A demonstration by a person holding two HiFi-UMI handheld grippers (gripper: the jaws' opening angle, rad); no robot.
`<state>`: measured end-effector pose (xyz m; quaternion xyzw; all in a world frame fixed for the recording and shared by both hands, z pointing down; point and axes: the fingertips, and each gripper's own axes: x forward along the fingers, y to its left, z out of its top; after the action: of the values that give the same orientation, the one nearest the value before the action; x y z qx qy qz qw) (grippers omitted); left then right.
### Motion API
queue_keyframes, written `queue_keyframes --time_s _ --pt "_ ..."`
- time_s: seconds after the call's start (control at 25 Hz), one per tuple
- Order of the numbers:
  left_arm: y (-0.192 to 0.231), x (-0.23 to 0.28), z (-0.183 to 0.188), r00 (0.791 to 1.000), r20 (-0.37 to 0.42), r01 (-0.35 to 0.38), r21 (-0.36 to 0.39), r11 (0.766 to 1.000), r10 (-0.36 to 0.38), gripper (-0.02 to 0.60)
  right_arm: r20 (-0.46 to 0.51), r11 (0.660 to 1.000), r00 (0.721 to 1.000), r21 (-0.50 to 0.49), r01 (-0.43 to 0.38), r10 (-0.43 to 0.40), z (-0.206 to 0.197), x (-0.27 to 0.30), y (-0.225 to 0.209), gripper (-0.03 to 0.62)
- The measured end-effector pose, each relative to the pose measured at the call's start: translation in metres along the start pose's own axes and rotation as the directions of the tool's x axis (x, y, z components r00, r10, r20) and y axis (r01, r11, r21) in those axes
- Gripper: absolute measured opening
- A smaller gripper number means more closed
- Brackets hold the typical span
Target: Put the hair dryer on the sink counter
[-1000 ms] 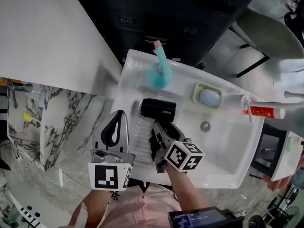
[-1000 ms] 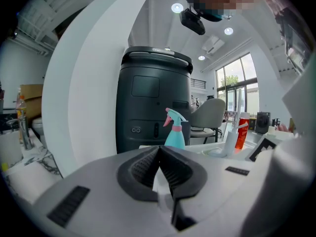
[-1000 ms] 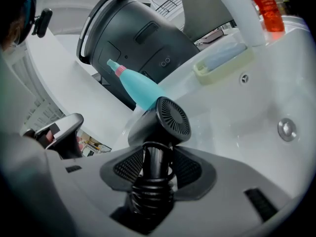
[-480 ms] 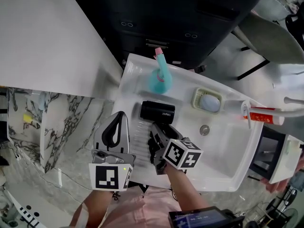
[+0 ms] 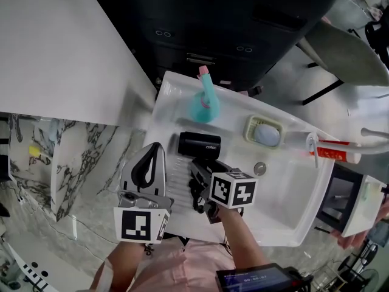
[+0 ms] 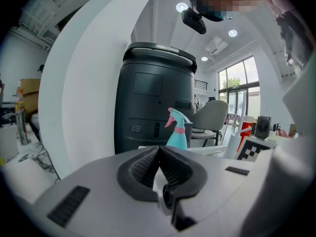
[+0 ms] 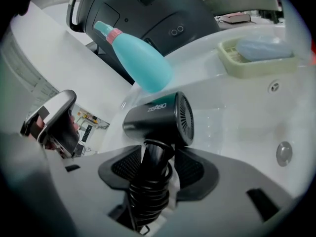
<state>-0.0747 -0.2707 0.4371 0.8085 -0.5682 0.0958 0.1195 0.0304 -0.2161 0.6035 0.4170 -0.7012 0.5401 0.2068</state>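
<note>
Now | right gripper [image 7: 157, 153] jaws opening round hair dryer [image 5: 202, 145] beside basin [image 5: 292, 193] | left gripper [image 6: 159, 149] together

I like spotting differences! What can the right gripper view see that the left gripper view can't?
Only the right gripper view shows the black hair dryer, the soap dish and the drain. Only the left gripper view shows the windows and the ceiling lights. Both show the teal spray bottle and the big dark machine behind it.
</note>
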Motion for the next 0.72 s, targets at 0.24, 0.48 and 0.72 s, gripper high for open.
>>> queue_keyframes --time_s 0.24,0.48,0.72 --pt "0.003 -0.001 0.006 1.000 0.011 -0.014 -0.009 1.000 0.014 0.009 -0.085 0.999 0.996 -0.051 0.008 -0.012 0.002 0.001 -0.003 0.223" --pt "0.004 -0.006 0.012 0.999 0.021 -0.025 -0.005 1.000 0.025 0.009 -0.142 0.993 0.990 -0.115 -0.005 -0.012 0.001 0.004 -0.003 0.262" --pt "0.009 -0.010 0.016 0.999 0.028 -0.037 -0.005 0.999 0.037 0.009 -0.115 0.992 0.986 -0.024 -0.122 0.118 0.003 0.003 0.008 0.380"
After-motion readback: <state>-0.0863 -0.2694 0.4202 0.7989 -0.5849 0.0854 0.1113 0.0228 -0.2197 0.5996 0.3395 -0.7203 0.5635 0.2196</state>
